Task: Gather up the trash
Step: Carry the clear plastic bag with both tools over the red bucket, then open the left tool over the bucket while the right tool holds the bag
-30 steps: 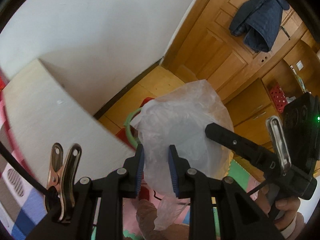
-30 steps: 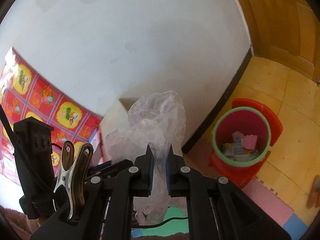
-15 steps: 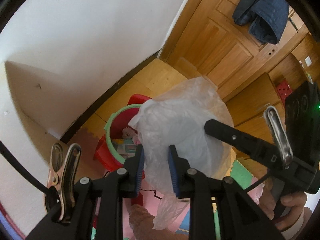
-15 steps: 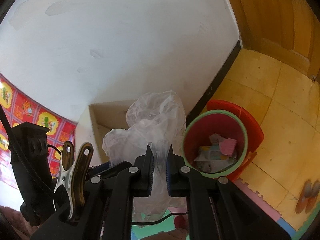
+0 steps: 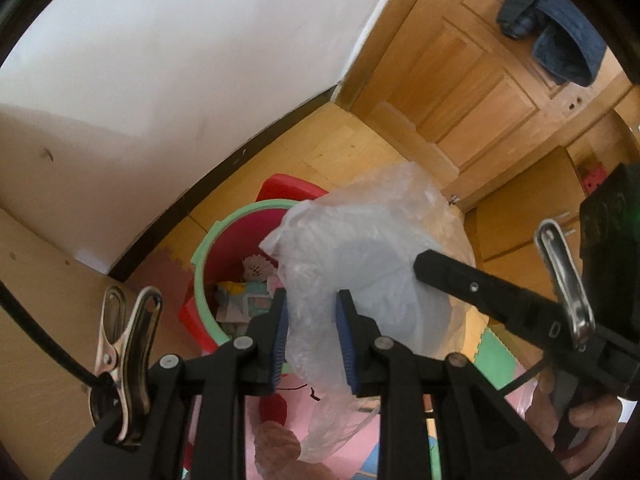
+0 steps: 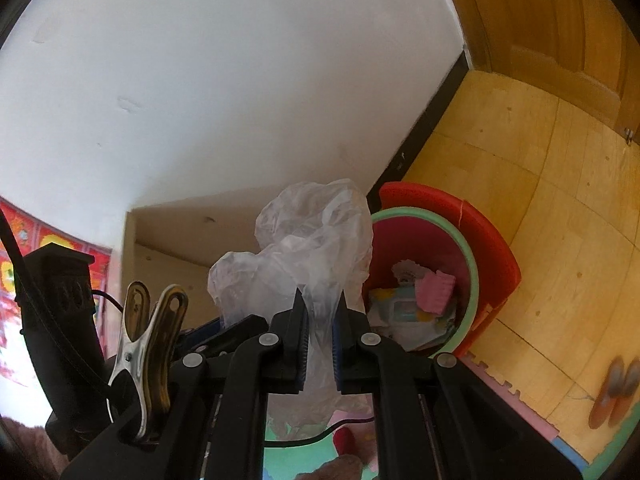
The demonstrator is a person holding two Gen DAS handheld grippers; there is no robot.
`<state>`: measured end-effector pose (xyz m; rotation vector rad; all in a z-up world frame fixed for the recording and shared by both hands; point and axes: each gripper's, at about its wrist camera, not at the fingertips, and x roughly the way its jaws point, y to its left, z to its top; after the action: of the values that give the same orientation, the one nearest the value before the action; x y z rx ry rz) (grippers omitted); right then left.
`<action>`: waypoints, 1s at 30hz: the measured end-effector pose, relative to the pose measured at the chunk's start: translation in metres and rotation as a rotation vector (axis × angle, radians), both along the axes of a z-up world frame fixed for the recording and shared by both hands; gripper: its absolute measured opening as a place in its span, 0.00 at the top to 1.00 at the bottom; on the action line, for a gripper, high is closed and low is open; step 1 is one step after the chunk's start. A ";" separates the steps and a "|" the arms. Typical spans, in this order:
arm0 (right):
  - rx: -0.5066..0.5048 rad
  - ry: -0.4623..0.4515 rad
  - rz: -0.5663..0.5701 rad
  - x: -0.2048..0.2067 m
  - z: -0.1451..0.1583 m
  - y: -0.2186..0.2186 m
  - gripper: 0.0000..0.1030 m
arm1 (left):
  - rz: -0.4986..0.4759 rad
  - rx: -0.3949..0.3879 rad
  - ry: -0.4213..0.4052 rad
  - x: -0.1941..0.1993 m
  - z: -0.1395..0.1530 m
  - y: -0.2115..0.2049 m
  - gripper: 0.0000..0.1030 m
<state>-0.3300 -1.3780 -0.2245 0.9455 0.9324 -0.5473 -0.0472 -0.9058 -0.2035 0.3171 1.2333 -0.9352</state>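
A crumpled clear plastic bag (image 5: 372,264) hangs in the air between both grippers. My left gripper (image 5: 312,336) is shut on one side of it. My right gripper (image 6: 320,340) is shut on the other side of the bag (image 6: 316,248); its fingers (image 5: 472,284) show at the right of the left wrist view. Beyond and below the bag stands a red bin with a green rim (image 5: 228,248), also in the right wrist view (image 6: 452,248). It holds paper and wrapper trash (image 6: 416,304).
The bin stands on the wooden floor (image 6: 540,208) by the white wall (image 5: 180,72), beside a pale wooden board (image 6: 172,248). Foam floor mats (image 5: 496,348) lie below. A wooden door (image 5: 472,68) with a dark jacket (image 5: 556,40) stands behind. Shoes (image 6: 612,396) lie at the right.
Both grippers have swung toward the bin with the bag held between them. The bin has come into fuller view and sits closer below the bag.
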 end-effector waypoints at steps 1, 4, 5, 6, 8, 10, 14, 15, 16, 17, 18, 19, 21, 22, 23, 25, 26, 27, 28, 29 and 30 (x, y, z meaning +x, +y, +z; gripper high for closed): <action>0.005 0.007 0.002 0.000 -0.008 -0.004 0.89 | 0.001 0.005 -0.003 0.000 -0.007 -0.002 0.77; 0.021 0.015 0.004 0.002 -0.025 -0.010 0.89 | -0.006 0.016 -0.008 0.003 -0.022 -0.010 0.77; 0.028 0.018 0.004 0.003 -0.030 -0.012 0.89 | -0.008 0.015 -0.005 0.004 -0.027 -0.013 0.77; 0.032 0.021 0.005 0.004 -0.033 -0.013 0.89 | -0.008 0.013 -0.003 0.005 -0.030 -0.015 0.77; 0.035 0.025 0.016 0.008 -0.043 -0.015 0.89 | -0.006 0.018 -0.003 0.008 -0.038 -0.020 0.77; 0.031 0.033 0.025 0.010 -0.049 -0.016 0.89 | -0.003 0.028 0.003 0.011 -0.043 -0.024 0.77; 0.041 0.053 0.021 0.014 -0.061 -0.024 0.89 | 0.012 0.038 0.016 0.015 -0.048 -0.025 0.78; 0.043 0.060 0.019 0.015 -0.062 -0.026 0.89 | 0.013 0.040 0.016 0.015 -0.048 -0.026 0.77; 0.044 0.070 0.016 0.015 -0.064 -0.027 0.89 | 0.013 0.044 0.017 0.016 -0.048 -0.027 0.77; 0.044 0.076 0.015 0.015 -0.065 -0.029 0.89 | 0.013 0.048 0.019 0.016 -0.049 -0.027 0.77; 0.043 0.083 0.017 0.014 -0.066 -0.030 0.89 | 0.014 0.050 0.020 0.015 -0.049 -0.029 0.77; 0.040 0.093 0.020 0.014 -0.067 -0.030 0.89 | 0.016 0.052 0.022 0.016 -0.049 -0.030 0.77; 0.034 0.106 0.025 0.014 -0.067 -0.031 0.89 | 0.017 0.054 0.025 0.016 -0.048 -0.033 0.77; 0.028 0.112 0.029 0.014 -0.067 -0.031 0.89 | 0.019 0.058 0.027 0.015 -0.046 -0.035 0.76; 0.025 0.116 0.032 0.014 -0.067 -0.032 0.89 | 0.021 0.060 0.029 0.015 -0.046 -0.035 0.74; 0.019 0.123 0.032 0.012 -0.066 -0.032 0.88 | 0.028 0.065 0.032 0.015 -0.043 -0.036 0.69; 0.020 0.123 0.031 0.012 -0.065 -0.032 0.88 | 0.030 0.066 0.032 0.015 -0.042 -0.036 0.68; 0.020 0.124 0.030 0.010 -0.065 -0.032 0.88 | 0.032 0.067 0.030 0.015 -0.042 -0.036 0.66; 0.018 0.128 0.031 0.009 -0.064 -0.031 0.87 | 0.034 0.071 0.028 0.013 -0.040 -0.036 0.64; 0.016 0.132 0.031 0.009 -0.063 -0.031 0.86 | 0.036 0.074 0.028 0.013 -0.039 -0.037 0.60; 0.015 0.137 0.031 0.008 -0.063 -0.031 0.81 | 0.039 0.078 0.027 0.012 -0.039 -0.036 0.59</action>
<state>-0.3218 -1.4087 -0.2877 0.9145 1.0737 -0.5844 -0.0352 -0.9423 -0.2422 0.3418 1.2991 -0.8619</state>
